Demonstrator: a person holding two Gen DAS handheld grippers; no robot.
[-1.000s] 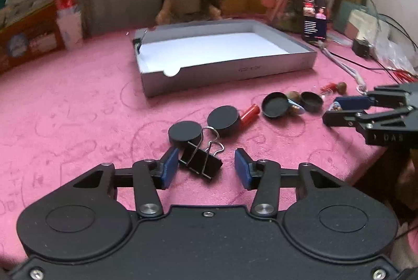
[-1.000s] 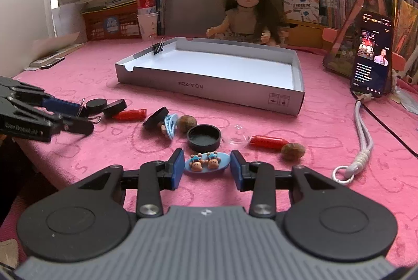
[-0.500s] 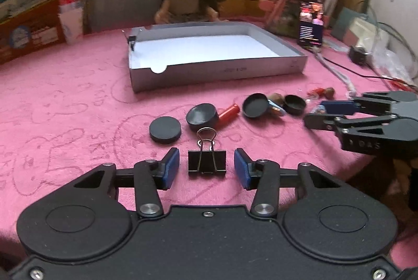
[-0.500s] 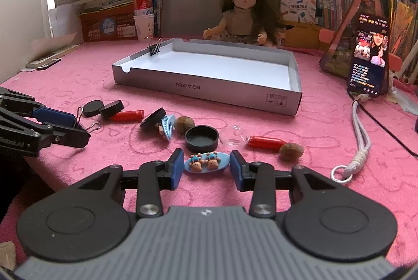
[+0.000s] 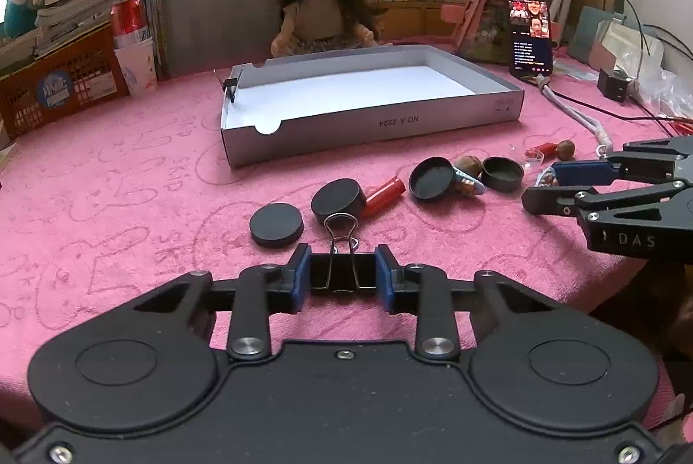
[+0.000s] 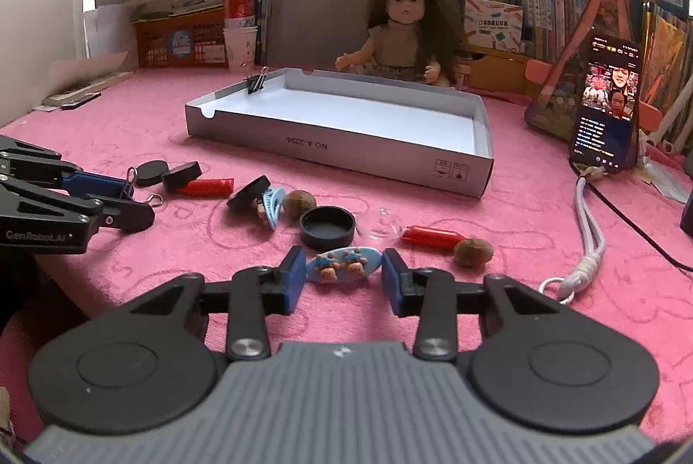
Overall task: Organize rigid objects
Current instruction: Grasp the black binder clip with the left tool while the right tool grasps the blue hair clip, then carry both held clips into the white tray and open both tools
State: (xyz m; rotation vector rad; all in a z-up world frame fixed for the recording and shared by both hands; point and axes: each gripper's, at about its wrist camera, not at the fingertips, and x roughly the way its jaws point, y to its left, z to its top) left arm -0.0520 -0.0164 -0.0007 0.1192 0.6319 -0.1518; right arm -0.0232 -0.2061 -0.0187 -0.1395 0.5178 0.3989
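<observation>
My left gripper (image 5: 342, 275) is shut on a black binder clip (image 5: 342, 269), its wire handles pointing forward, just over the pink cloth. My right gripper (image 6: 343, 277) is shut on a light blue oval hair clip with two bear figures (image 6: 344, 264). A shallow grey box with a white floor (image 5: 368, 121) stands beyond; it also shows in the right wrist view (image 6: 338, 147). Loose black caps (image 5: 277, 223), a red tube (image 5: 385, 195) and nuts (image 6: 473, 251) lie between the grippers and the box.
A doll (image 5: 322, 17) sits behind the box. A lit phone (image 6: 606, 104) leans at the right with a white cord (image 6: 584, 230) trailing off it. A second binder clip (image 6: 255, 82) grips the box's left wall. Books and a red basket line the back.
My left gripper has closed on the binder clip, which turned square between the fingers. My right gripper has closed on the blue hair clip. Both have drawn back slightly.
</observation>
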